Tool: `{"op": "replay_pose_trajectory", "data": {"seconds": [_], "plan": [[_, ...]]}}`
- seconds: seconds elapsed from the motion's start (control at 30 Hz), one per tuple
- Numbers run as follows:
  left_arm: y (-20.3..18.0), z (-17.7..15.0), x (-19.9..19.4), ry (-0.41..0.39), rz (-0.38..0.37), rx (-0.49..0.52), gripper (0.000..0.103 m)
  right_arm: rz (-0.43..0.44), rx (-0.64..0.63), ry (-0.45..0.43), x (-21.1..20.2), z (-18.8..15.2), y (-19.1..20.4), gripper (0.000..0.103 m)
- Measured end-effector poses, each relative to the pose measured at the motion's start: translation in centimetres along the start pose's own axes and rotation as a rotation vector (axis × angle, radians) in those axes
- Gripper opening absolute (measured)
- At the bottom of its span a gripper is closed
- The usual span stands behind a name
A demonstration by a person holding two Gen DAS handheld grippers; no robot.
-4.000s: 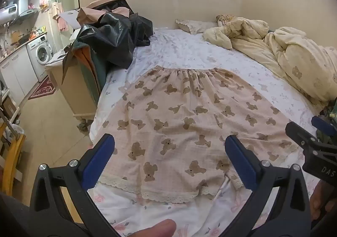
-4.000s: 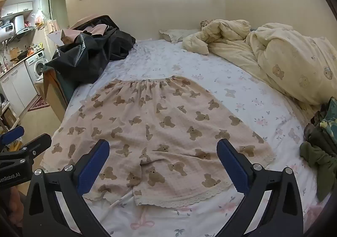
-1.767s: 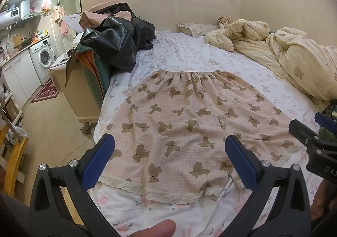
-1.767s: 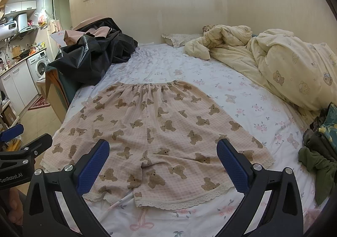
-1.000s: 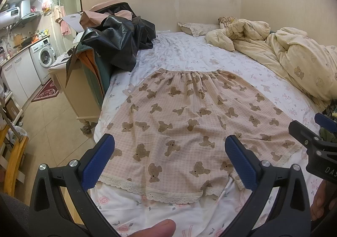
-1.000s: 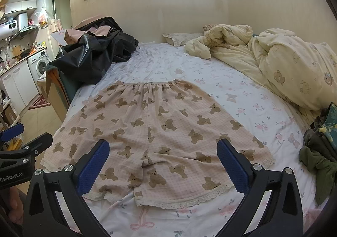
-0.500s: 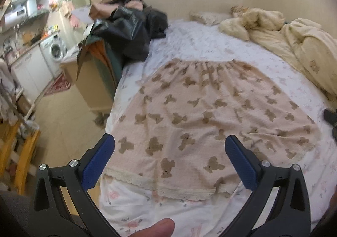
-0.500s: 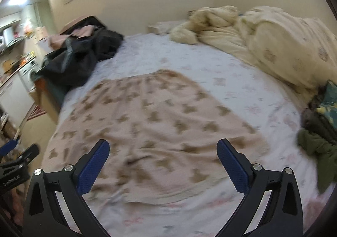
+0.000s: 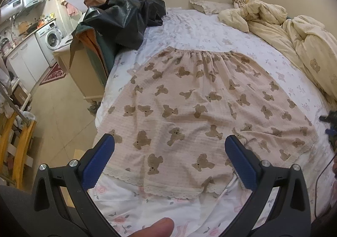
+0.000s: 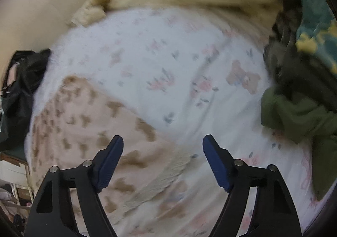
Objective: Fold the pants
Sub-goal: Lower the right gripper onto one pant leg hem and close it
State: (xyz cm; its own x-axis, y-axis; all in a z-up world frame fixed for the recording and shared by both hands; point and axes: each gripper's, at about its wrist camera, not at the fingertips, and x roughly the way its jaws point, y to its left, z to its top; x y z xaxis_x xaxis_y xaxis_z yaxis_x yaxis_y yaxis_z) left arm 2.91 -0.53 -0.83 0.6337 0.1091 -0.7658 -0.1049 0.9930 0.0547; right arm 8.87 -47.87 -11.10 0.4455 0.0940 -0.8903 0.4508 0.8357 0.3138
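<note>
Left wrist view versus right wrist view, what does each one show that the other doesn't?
Only the left wrist view shows the washer, the pillow and the pants' waistband, sharply. Only the right wrist view, which is blurred, shows the green clothes pile. Both show the pants flat on the sheet, the black bag, the duvet, and an open gripper: left, right.

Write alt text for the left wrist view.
Pink bear-print pants lie spread flat on a floral bedsheet, waistband away from the camera and lace hems near it. The open left gripper hovers over the near hem, holding nothing. A cream duvet is bunched at right; dark clothes are piled at left.
</note>
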Motion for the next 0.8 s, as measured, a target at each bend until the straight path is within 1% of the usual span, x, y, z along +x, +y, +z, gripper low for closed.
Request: {"op": "replay_pose_trajectory", "data": {"seconds": [0.03, 0.07, 0.1, 0.17, 0.23, 0.3, 0.33, 0.37, 0.4, 0.43, 0.5, 0.57, 0.67, 0.73, 0.8], "plan": [[-0.1, 0.0, 0.2, 0.003, 0.004, 0.001, 0.103, -0.031, -0.024, 0.033, 1.0, 0.0, -0.1, 0.07], [-0.2, 0.1, 0.4, 0.007, 0.006, 0.002, 0.103, -0.064, -0.045, 0.057, 1.8, 0.1, -0.2, 0.063], [-0.3, 0.1, 0.6, 0.013, 0.005, 0.001, 0.103, -0.066, -0.047, 0.077, 2.7, 0.0, -0.6, 0.062], [-0.4, 0.2, 0.8, 0.023, -0.001, -0.002, 0.103, -0.03, -0.015, 0.109, 3.5, 0.1, -1.1, 0.062], [-0.5, 0.3, 1.0, 0.025, -0.006, -0.004, 0.103, -0.009, -0.038, 0.116, 3.6, 0.0, -0.4, 0.061], [-0.7, 0.3, 1.0, 0.022, -0.008, 0.003, 0.103, 0.018, -0.071, 0.133, 3.7, -0.4, 0.5, 0.048], [-0.9, 0.2, 1.1, 0.025, -0.009, 0.013, 0.103, 0.044, -0.081, 0.149, 3.9, -0.7, 1.1, 0.033], [-0.9, 0.2, 1.3, 0.031, -0.01, 0.019, 0.103, 0.057, -0.1, 0.162, 4.0, -1.1, 1.8, 0.013], [-1.1, 0.1, 1.6, 0.049, -0.019, 0.032, 0.103, 0.049, -0.128, 0.167, 4.0, -1.3, 2.3, 0.005], [-1.2, 0.0, 1.9, 0.061, -0.027, 0.042, 0.103, 0.039, -0.152, 0.16, 3.8, -1.5, 2.9, 0.003], [-1.5, 0.3, 2.6, 0.096, -0.048, 0.063, 0.103, 0.017, -0.191, 0.135, 2.9, -2.0, 3.8, 0.003], [-1.9, 0.9, 3.5, 0.141, -0.086, 0.087, 0.103, -0.008, -0.229, 0.1, 1.9, -2.4, 4.9, 0.003], [-3.4, 3.1, 6.0, 0.217, -0.11, 0.115, 0.103, 0.021, -0.251, 0.052, -0.3, -2.4, 6.2, 0.003], [-5.1, 5.7, 8.5, 0.283, -0.143, 0.122, 0.103, 0.052, -0.239, 0.028, -1.9, -2.6, 7.0, 0.003], [-7.2, 8.8, 10.7, 0.296, -0.134, 0.13, 0.103, 0.13, -0.187, 0.019, -3.8, -3.1, 7.4, 0.003]]}}
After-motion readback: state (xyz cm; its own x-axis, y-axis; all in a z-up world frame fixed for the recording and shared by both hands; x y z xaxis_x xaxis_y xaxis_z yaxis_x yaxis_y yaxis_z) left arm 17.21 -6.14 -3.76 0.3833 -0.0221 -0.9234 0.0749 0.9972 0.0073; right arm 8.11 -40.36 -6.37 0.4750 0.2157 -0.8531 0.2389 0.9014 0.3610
